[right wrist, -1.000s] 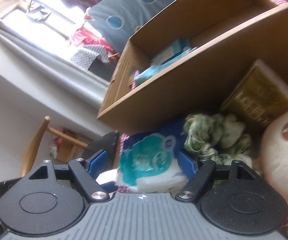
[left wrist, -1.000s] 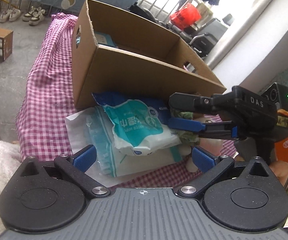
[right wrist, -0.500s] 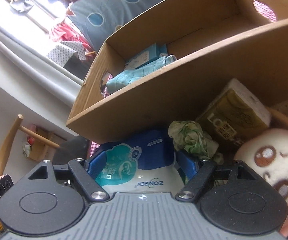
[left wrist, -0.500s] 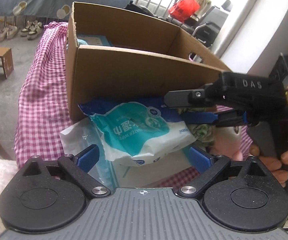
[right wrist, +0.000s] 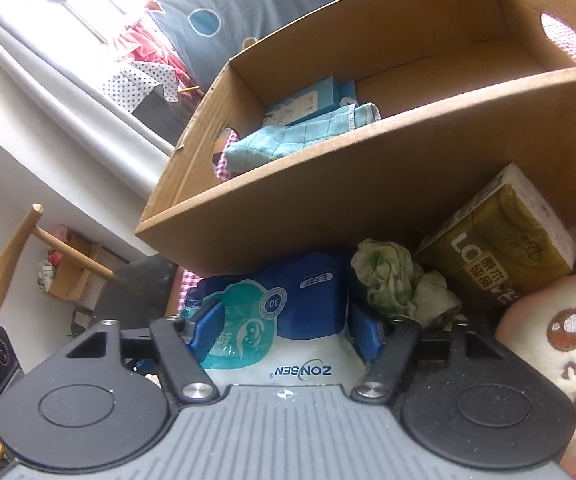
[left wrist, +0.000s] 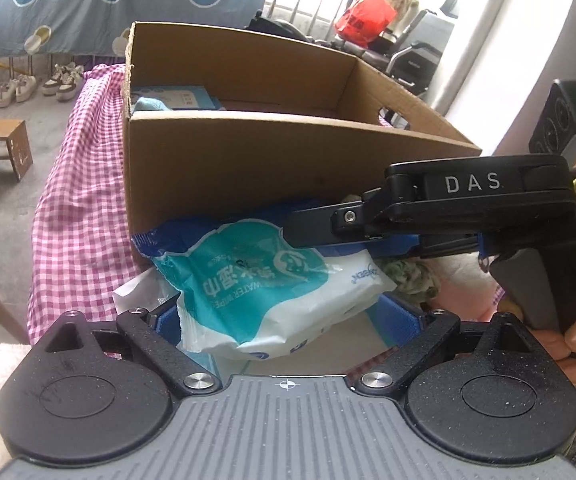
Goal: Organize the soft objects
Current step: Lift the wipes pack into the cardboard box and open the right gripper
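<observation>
**Both grippers at the wet-wipe pack in front of the cardboard box**

In the left wrist view, the wet-wipe pack (left wrist: 264, 280) sits at mid-frame, its teal and white wrapper crumpled, lying on a flat clear bag (left wrist: 140, 296) on the pink checked cloth (left wrist: 76, 184). The cardboard box (left wrist: 248, 168) stands just behind it, filling the upper middle of the frame. The left gripper (left wrist: 284, 316) has its blue pads spread wide on either side of the pack's near end; the left pad is partly hidden behind the wrapper, so contact there is hard to judge, and the right pad stands clear of it. The right gripper (left wrist: 327, 236) reaches in from the right edge of the frame, its black finger lying over the far end of the pack, with a hand (left wrist: 567, 340) on its grip at lower right.

In the right wrist view, the right gripper (right wrist: 284, 332) has the pack (right wrist: 288, 316) between its pads at lower centre. Its jaws have just been closing, and both blue pads appear to press the wrapper's sides. To the right of the pack lie a green crumpled cloth (right wrist: 395, 280), an olive tissue pack (right wrist: 499, 244) and a pink plush toy (right wrist: 555, 352). Inside the box (right wrist: 327, 208), at upper centre, lie a folded blue cloth (right wrist: 288, 140) and a small blue packet (right wrist: 307, 100).
</observation>
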Tool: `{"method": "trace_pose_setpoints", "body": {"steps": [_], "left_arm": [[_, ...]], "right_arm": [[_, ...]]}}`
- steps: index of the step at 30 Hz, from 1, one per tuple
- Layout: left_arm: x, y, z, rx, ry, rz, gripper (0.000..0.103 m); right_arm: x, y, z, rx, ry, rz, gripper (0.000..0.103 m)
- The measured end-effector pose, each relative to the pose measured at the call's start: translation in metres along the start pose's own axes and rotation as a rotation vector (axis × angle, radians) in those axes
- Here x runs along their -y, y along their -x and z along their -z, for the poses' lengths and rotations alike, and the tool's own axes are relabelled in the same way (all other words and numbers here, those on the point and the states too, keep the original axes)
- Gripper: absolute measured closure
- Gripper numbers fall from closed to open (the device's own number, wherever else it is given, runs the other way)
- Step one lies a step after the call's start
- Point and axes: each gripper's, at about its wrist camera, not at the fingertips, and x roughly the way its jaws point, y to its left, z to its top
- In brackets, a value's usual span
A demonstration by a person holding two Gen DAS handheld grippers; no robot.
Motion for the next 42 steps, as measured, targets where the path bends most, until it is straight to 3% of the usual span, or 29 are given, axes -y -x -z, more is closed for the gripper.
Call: {"method": "trace_pose_setpoints", "body": {"steps": [8,15,20,29,35,42], "left_arm": [[-0.002,0.024,-0.001,0.055,0.031,-0.010,0.007],[0.000,0.060,-0.007,0.153,0.021,-0.079,0.007],[0.002,0.084,-0.023,0.244,-0.006,-0.127,0.007],[0.010,0.089,-0.067,0.360,-0.065,-0.121,0.006],[0.015,0.061,-0.093,0.350,-0.085,-0.075,0.006],[0.000,0.010,-0.104,0.230,0.010,-0.016,0.007]], "right_arm": [[-0.012,0.008,0.003,0.004,-0.003,-0.060,0.034],[-0.033,0.012,-0.001,-0.001,0.021,-0.158,0.034],[-0.055,0.017,-0.017,0.013,0.056,-0.238,0.034],[-0.076,0.040,-0.061,0.126,0.120,-0.290,0.034],[-0.058,0.045,-0.093,0.152,0.116,-0.267,0.034],[-0.019,0.027,-0.125,0.088,0.082,-0.208,0.034]]}}
